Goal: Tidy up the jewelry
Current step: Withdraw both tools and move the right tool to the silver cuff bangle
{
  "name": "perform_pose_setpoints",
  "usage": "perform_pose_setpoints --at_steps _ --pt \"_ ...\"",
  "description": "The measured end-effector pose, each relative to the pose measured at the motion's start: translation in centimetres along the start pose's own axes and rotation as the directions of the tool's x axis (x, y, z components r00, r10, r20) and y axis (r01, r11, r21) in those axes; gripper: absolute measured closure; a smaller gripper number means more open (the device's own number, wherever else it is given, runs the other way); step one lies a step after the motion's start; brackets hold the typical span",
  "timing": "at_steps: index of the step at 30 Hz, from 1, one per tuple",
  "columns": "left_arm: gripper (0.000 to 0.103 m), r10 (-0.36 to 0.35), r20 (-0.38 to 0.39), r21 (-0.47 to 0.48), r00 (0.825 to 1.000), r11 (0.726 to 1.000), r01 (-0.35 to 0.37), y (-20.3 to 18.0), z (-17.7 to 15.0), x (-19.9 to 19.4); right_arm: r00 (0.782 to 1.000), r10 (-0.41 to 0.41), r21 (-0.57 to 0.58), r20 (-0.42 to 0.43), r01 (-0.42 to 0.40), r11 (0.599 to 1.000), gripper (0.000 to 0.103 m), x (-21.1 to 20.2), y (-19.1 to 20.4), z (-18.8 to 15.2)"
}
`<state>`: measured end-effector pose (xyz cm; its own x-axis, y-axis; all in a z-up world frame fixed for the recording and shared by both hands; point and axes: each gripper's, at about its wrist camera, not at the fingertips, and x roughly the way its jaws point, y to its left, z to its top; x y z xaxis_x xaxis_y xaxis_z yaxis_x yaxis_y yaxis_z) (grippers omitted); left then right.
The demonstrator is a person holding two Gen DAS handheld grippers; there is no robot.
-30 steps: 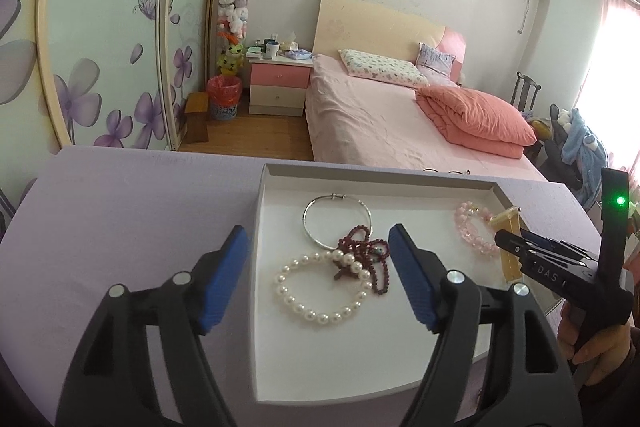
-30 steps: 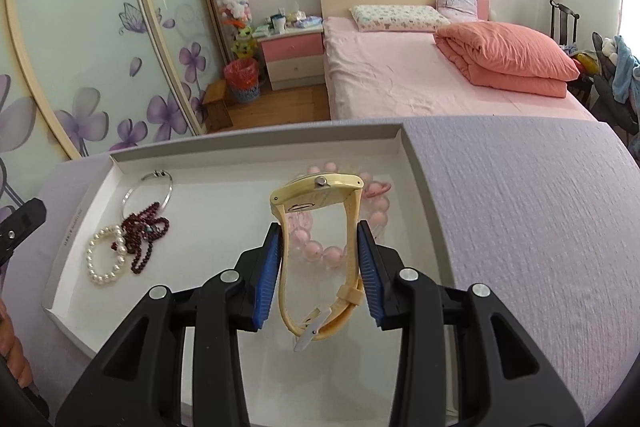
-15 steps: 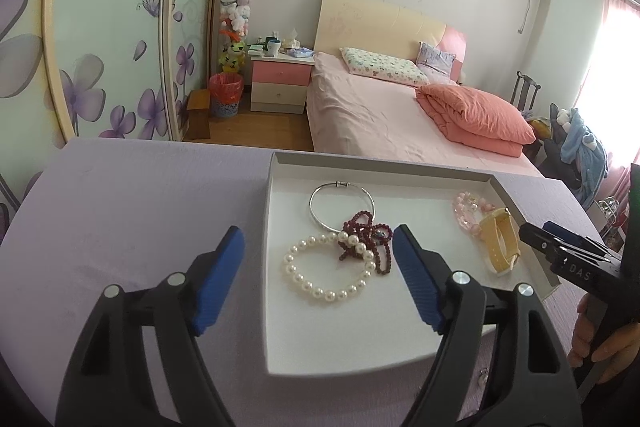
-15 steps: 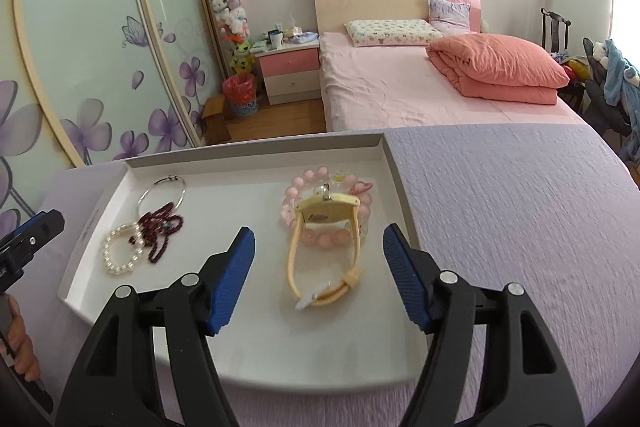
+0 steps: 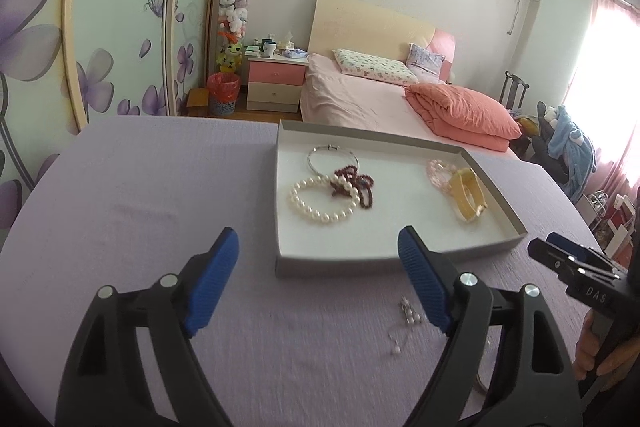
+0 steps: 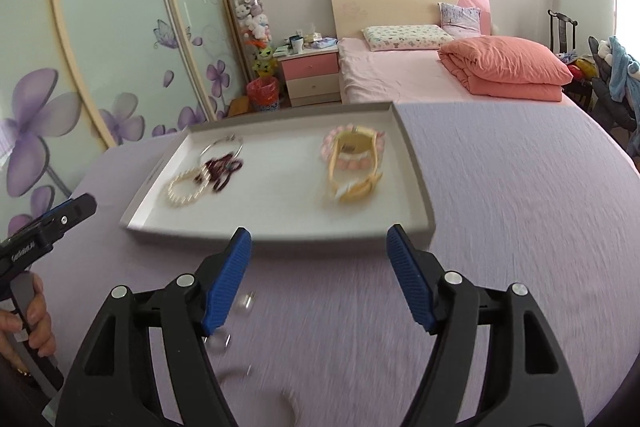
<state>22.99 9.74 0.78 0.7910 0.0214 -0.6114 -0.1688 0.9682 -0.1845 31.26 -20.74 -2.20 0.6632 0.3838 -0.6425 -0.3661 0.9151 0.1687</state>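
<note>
Right gripper [image 6: 318, 277] jaws wide apart, empty, above purple cloth [image 6: 520, 227] just in front of tray [image 6: 280, 233]. In tray: yellow watch [image 6: 354, 163] on pink bead bracelet [image 6: 374, 147] right; pearl bracelet [image 6: 182, 193], dark red beads [image 6: 222, 169], silver hoop [image 6: 222, 147] left

Straight ahead, a pink bed [image 5: 360, 103] with a folded coral quilt [image 6: 508, 67]; ahead-left, a pink nightstand [image 5: 274, 83] and red bin [image 5: 223, 93].
</note>
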Motion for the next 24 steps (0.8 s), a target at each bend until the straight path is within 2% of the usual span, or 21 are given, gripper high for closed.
perform_pose_setpoints --at_steps 6,11,18,24 --pt "0.021 -0.015 -0.002 0.020 1.000 1.000 0.015 -0.7 -2.4 -2.3 0.999 0.020 0.026 -0.045 -0.019 0.999 0.028 -2.0 0.6 -4.7" --pt "0.020 -0.016 -0.004 0.016 1.000 1.000 0.016 -0.8 -3.9 -3.3 0.993 0.031 0.016 -0.114 -0.029 0.999 0.027 -2.9 1.9 -8.8" --pt "0.020 -0.011 -0.002 0.014 1.000 1.000 0.011 -0.9 -5.2 -4.4 0.990 0.017 0.005 -0.143 -0.016 1.000 0.022 -2.7 3.9 -10.8" --pt "0.020 -0.009 -0.001 0.015 1.000 1.000 0.009 -0.7 -5.6 -4.9 0.987 -0.054 -0.025 -0.150 0.051 0.998 0.022 -2.1 5.0 -11.2"
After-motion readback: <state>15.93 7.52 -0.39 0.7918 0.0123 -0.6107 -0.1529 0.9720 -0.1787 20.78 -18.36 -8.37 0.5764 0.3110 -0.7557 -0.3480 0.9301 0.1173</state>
